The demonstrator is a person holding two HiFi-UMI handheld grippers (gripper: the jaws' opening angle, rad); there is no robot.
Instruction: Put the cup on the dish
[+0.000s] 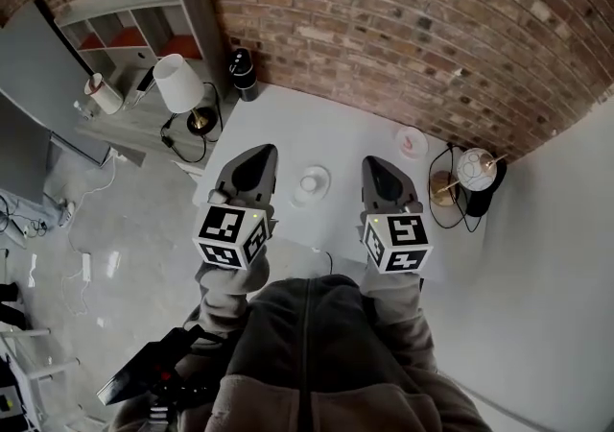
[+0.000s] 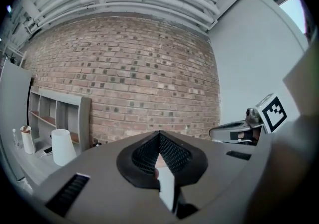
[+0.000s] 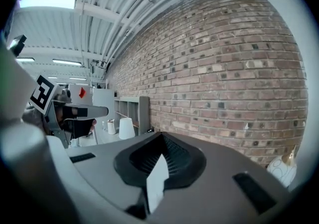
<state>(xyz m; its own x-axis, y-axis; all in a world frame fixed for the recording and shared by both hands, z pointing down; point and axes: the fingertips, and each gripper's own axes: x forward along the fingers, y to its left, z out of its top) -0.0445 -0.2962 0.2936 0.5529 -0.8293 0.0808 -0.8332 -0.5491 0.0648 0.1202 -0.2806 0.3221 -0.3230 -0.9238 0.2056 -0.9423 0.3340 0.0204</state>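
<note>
A white cup (image 1: 310, 182) stands on a white dish (image 1: 322, 174) near the middle of the white table (image 1: 288, 123) in the head view. Farther right lies a small pink dish (image 1: 412, 141). My left gripper (image 1: 256, 152) hovers just left of the cup and dish, and my right gripper (image 1: 373, 164) just right of them; both are held above the table's near edge. In the left gripper view the left gripper (image 2: 159, 136) has its jaws together with nothing between them. In the right gripper view the right gripper (image 3: 160, 136) is likewise shut and empty. Neither gripper view shows the cup.
A brick wall (image 1: 403, 27) runs behind the table. A black speaker (image 1: 243, 71) stands at the table's far left corner, a white lamp (image 1: 180, 84) and a grey shelf unit (image 1: 134, 22) lie beyond it, and a round white lamp (image 1: 475, 171) sits at the right edge.
</note>
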